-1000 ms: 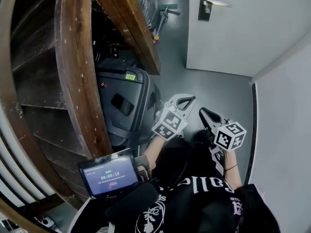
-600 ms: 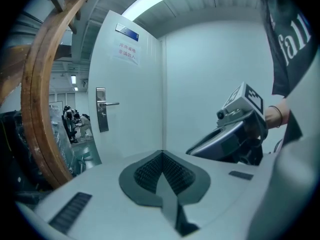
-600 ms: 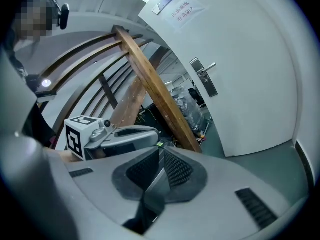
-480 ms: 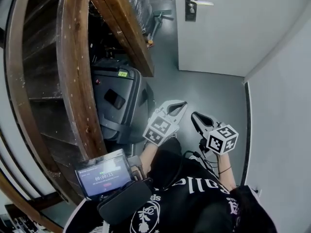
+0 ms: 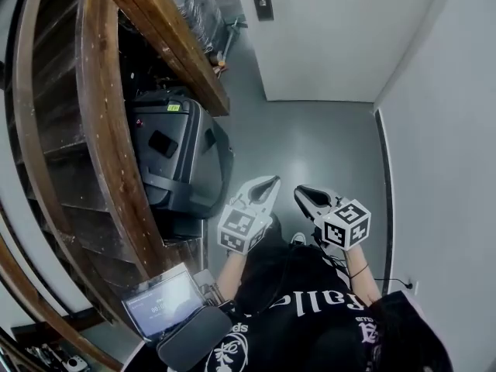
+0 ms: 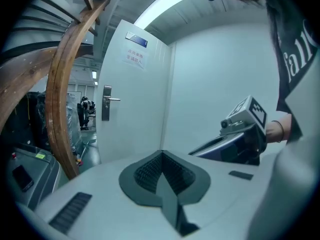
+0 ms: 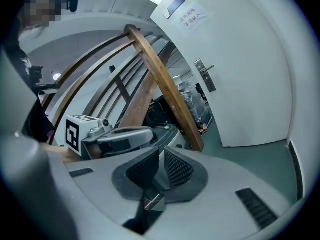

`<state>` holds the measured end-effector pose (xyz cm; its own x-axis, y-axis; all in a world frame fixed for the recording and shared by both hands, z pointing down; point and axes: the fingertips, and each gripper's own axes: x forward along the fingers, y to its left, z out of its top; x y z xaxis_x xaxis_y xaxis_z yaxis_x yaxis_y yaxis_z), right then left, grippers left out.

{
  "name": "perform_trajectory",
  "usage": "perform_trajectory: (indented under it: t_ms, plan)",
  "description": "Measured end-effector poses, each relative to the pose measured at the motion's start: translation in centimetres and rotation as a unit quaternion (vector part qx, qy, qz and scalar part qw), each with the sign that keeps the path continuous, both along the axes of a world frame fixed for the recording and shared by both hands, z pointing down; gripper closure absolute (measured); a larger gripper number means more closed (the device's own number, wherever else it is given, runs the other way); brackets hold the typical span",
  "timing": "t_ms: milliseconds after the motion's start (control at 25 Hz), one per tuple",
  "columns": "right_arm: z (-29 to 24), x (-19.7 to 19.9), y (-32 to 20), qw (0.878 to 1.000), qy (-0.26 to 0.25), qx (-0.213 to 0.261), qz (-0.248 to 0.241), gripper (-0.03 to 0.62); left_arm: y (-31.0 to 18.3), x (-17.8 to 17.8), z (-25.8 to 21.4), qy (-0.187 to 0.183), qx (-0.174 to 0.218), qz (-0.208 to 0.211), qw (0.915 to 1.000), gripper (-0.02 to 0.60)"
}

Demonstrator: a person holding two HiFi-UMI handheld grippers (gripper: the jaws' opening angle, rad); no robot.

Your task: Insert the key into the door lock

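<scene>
Holding back from the door (image 5: 341, 37): left tongs (image 5: 270, 181) are closed on nothing, and right tongs (image 5: 299, 191) are clamped on a small metal piece low between the pads, likely the key (image 7: 152, 201). Versus a second ago, the door lock (image 5: 264, 5) has slid toward the head view's top edge and looks smaller. Both tongs sit lower in frame, near the person's chest. Lock is well apart from key, across the floor (image 5: 310, 153). Approach looks not begun; walk-up and key alignment both remain.
</scene>
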<state>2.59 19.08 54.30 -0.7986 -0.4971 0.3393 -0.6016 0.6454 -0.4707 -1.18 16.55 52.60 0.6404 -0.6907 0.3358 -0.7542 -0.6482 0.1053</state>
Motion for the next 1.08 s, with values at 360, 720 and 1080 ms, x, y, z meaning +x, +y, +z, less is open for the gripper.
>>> perform_trajectory:
  t_ms: [360,720,1080]
  plan:
    - [-0.2,1.4,3.2,1.0,-0.016,0.0,-0.006,0.557,4.0,0.1,-0.8,0.007,-0.009,-0.033,0.9994,0.577]
    - [-0.2,0.2,3.8,1.0,-0.015,0.008,-0.014,0.557,4.7,-0.9,-0.4,0.021,-0.001,-0.033,0.9992,0.577]
    - [0.0,-0.7,3.1,1.0,-0.017,0.016,-0.017,0.557,4.8,-3.1,-0.3,0.037,-0.011,-0.05,0.998,0.577]
